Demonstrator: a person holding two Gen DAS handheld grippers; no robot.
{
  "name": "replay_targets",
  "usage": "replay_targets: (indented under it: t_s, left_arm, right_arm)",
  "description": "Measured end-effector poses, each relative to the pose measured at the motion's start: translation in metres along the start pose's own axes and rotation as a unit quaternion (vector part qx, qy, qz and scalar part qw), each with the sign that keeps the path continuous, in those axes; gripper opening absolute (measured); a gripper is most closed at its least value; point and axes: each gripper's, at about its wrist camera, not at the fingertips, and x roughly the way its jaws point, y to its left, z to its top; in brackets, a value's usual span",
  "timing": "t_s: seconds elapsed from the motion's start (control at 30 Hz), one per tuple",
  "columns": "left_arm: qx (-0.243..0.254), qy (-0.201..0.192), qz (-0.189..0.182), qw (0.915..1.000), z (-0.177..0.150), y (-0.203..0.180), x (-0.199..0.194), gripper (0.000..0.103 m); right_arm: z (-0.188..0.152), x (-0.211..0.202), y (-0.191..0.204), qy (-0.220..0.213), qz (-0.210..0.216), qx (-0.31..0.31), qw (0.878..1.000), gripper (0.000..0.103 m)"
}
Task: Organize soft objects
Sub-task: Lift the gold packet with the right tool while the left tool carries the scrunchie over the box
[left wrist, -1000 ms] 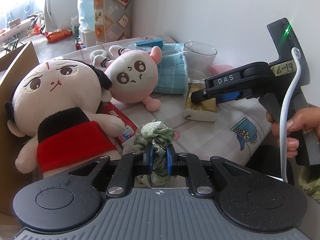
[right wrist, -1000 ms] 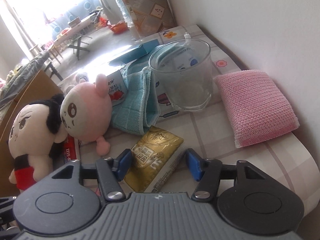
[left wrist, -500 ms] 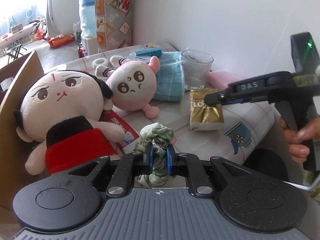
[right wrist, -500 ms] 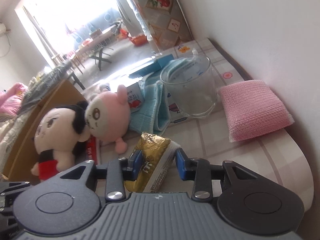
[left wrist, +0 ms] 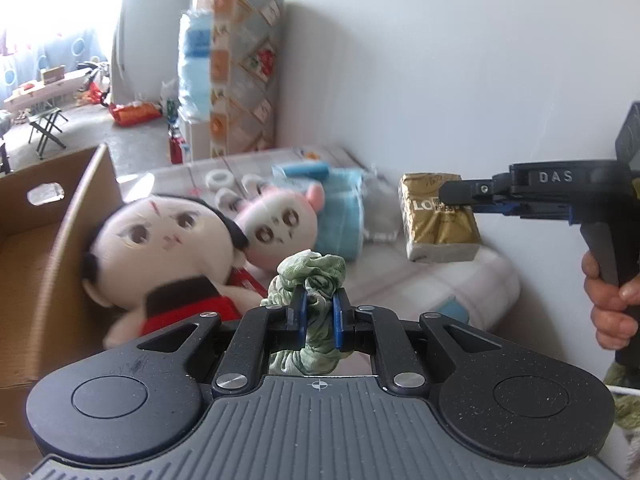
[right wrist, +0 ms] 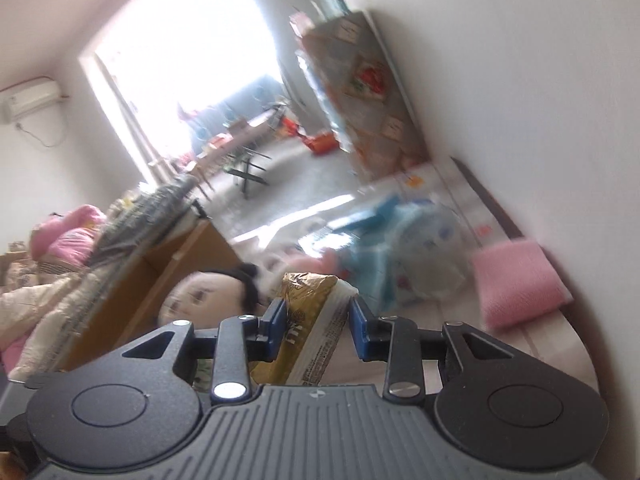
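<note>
My left gripper (left wrist: 319, 308) is shut on a green scrunchie (left wrist: 312, 270) and holds it above the table. My right gripper (right wrist: 316, 320) is shut on a gold tissue pack (right wrist: 308, 312); in the left wrist view the pack (left wrist: 440, 220) hangs in the air at the right. A black-haired doll in red (left wrist: 168, 256) leans on an open cardboard box (left wrist: 52, 264). A pink plush (left wrist: 280, 228) lies behind it, next to a blue towel (left wrist: 344, 208). A pink sponge (right wrist: 520, 284) lies by the wall.
A glass cup (right wrist: 436, 256) stands blurred behind the towel. The table (left wrist: 460, 292) ends at a rounded right edge. A white wall runs along its far side. A patterned roll (left wrist: 244, 68) stands at the back.
My right gripper has closed on the tissue pack and lifted it off the table. My left gripper has risen and pulled back with the scrunchie.
</note>
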Motion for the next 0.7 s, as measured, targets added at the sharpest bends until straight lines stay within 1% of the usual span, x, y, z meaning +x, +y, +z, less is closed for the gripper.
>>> replay_targets:
  t_s: [0.17, 0.27, 0.33, 0.37, 0.43, 0.47, 0.57, 0.63, 0.7]
  left_arm:
    - [-0.026, -0.041, 0.000, 0.9988, 0.014, 0.018, -0.037, 0.011]
    - [-0.043, -0.065, 0.017, 0.9968, 0.027, 0.039, -0.062, 0.011]
    - [-0.063, -0.077, 0.028, 0.9947, 0.036, 0.060, -0.078, 0.011]
    - [-0.072, -0.081, 0.035, 0.9935, 0.041, 0.071, -0.084, 0.011]
    - [-0.091, -0.086, 0.054, 0.9906, 0.049, 0.095, -0.093, 0.011]
    - [-0.100, -0.086, 0.063, 0.9892, 0.053, 0.108, -0.094, 0.011]
    - [-0.131, -0.080, 0.090, 0.9841, 0.063, 0.150, -0.093, 0.011]
    - [-0.153, -0.073, 0.118, 0.9785, 0.067, 0.177, -0.086, 0.011]
    - [-0.160, -0.070, 0.147, 0.9736, 0.068, 0.200, -0.080, 0.011]
  right_arm:
    - [0.021, -0.002, 0.041, -0.018, 0.064, -0.029, 0.997, 0.034]
    - [0.039, 0.011, 0.074, -0.018, 0.117, -0.045, 0.992, 0.032]
    - [0.050, 0.028, 0.097, -0.013, 0.151, -0.054, 0.987, 0.029]
    - [0.055, 0.039, 0.111, -0.008, 0.167, -0.056, 0.984, 0.026]
    - [0.064, 0.067, 0.134, 0.008, 0.195, -0.056, 0.979, 0.025]
    - [0.068, 0.083, 0.146, 0.017, 0.207, -0.055, 0.977, 0.019]
    - [0.078, 0.139, 0.182, 0.046, 0.238, -0.046, 0.969, 0.018]
    - [0.079, 0.179, 0.207, 0.066, 0.242, -0.048, 0.967, 0.018]
    - [0.077, 0.212, 0.224, 0.087, 0.234, -0.050, 0.967, 0.018]
